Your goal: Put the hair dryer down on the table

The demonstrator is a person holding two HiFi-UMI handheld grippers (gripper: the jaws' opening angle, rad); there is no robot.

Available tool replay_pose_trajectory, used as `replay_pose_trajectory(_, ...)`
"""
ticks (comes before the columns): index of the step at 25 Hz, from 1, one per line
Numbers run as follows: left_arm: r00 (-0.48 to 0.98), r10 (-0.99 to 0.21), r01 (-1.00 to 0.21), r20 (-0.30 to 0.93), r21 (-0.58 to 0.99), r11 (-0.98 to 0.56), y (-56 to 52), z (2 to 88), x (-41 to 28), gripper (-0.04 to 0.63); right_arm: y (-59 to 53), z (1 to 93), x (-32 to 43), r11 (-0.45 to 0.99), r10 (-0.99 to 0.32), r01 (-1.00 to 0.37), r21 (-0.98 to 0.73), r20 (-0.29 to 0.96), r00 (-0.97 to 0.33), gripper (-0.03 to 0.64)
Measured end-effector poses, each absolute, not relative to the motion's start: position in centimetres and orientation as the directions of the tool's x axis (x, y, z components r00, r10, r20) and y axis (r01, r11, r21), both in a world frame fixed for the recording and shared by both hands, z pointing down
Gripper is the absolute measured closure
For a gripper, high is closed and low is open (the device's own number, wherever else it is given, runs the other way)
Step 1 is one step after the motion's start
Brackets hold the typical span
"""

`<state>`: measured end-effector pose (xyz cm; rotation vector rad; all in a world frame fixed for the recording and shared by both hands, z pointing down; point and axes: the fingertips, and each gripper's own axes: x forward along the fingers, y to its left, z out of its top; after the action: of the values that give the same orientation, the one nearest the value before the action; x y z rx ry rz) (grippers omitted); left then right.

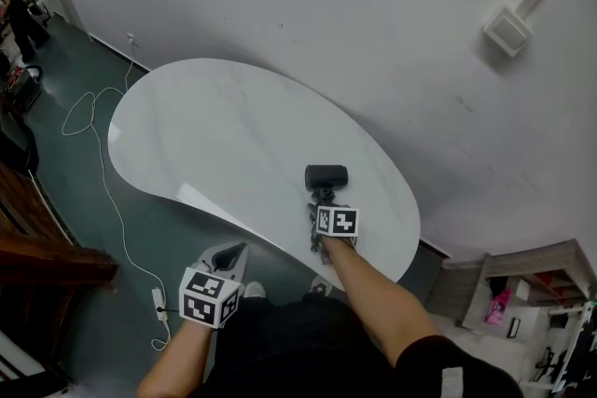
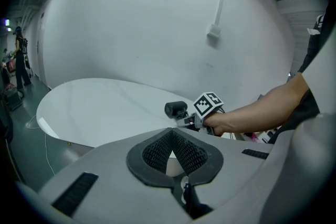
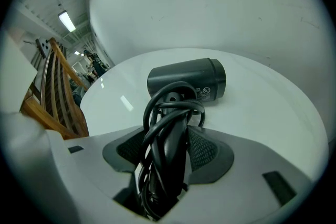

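Likely light, stiff plastic, top-heavy at barrel. Clamped in right gripper (image 3: pixel 168 136): hair dryer (image 3: pixel 186 78) handle over wrapped cord (image 3: pixel 157 113); sound hold, some slip risk. Pinched together, empty: left gripper (image 2: pixel 172 136).

From my head I'm looking steeply down over the tabletop's (image 1: pixel 215 135) near edge. My left gripper's (image 1: pixel 238 251) camera is hanging back off that edge, facing the wall (image 2: pixel 157 23). My right gripper's (image 1: pixel 323 203) camera is sitting close behind the hair dryer (image 3: pixel 189 78). All three are sharing the tabletop's right end.
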<state>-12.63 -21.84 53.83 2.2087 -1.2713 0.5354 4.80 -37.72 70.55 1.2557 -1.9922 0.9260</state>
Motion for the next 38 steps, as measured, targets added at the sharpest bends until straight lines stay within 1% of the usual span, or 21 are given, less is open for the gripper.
replay_pose_trajectory(5, 0.492, -0.652, -0.867, 0.577, 0.253, -0.430, -21.6, 54.3, -12.5, 0.581, -37.4, 69.8, 4.8, 0.335, -0.508, -0.912, -0.235, 0.770, -0.385, 0.373)
replay_pose_trajectory(10, 0.524, -0.633, -0.844, 0.570, 0.247, -0.477, -22.2, 54.0, -11.5, 0.581, -36.2, 68.0, 6.2, 0.332, -0.541, -0.908, -0.257, 0.736, -0.407, 0.365)
replay_pose_trajectory(15, 0.551, -0.624, -0.820, 0.554, 0.220, -0.529, -23.0, 53.2, -10.6, 0.581, -34.1, 64.8, 7.4, 0.343, -0.604, -0.894, -0.287, 0.662, -0.444, 0.365)
replay_pose_trajectory(18, 0.573, -0.614, -0.801, 0.543, 0.212, -0.560, -23.3, 52.6, -9.9, 0.581, -32.4, 61.8, 7.6, 0.374, -0.641, -0.866, -0.333, 0.582, -0.501, 0.367)
replay_pose_trajectory(19, 0.581, -0.610, -0.794, 0.539, 0.210, -0.570, -23.4, 52.4, -9.7, 0.581, -31.8, 60.7, 7.5, 0.385, -0.654, -0.855, -0.348, 0.550, -0.519, 0.378)
replay_pose_trajectory(20, 0.587, -0.608, -0.789, 0.534, 0.208, -0.579, -23.4, 52.2, -9.6, 0.581, -31.1, 59.5, 7.5, 0.395, -0.668, -0.845, -0.359, 0.519, -0.533, 0.403)
replay_pose_trajectory(23, 0.601, -0.609, -0.776, 0.517, 0.196, -0.599, -23.5, 51.6, -9.3, 0.581, -29.1, 56.1, 7.4, 0.413, -0.706, -0.824, -0.389, 0.435, -0.559, 0.482)
replay_pose_trajectory(26, 0.624, -0.608, -0.760, 0.491, 0.198, -0.619, -23.4, 50.8, -8.5, 0.581, -27.2, 53.3, 7.2, 0.432, -0.729, -0.795, -0.425, 0.354, -0.585, 0.585)
replay_pose_trajectory(27, 0.634, -0.605, -0.752, 0.481, 0.202, -0.628, -23.4, 50.6, -8.1, 0.581, -26.6, 52.4, 7.1, 0.438, -0.734, -0.786, -0.437, 0.331, -0.593, 0.600)
replay_pose_trajectory(31, 0.673, -0.584, -0.716, 0.454, 0.201, -0.669, -23.0, 50.0, -6.7, 0.581, -24.3, 50.4, 6.9, 0.462, -0.743, -0.775, -0.432, 0.289, -0.604, 0.609)
replay_pose_trajectory(38, 0.701, -0.547, -0.675, 0.458, 0.177, -0.717, -22.4, 49.9, -5.3, 0.581, -21.2, 49.9, 7.5, 0.470, -0.754, -0.802, -0.369, 0.305, -0.582, 0.609)
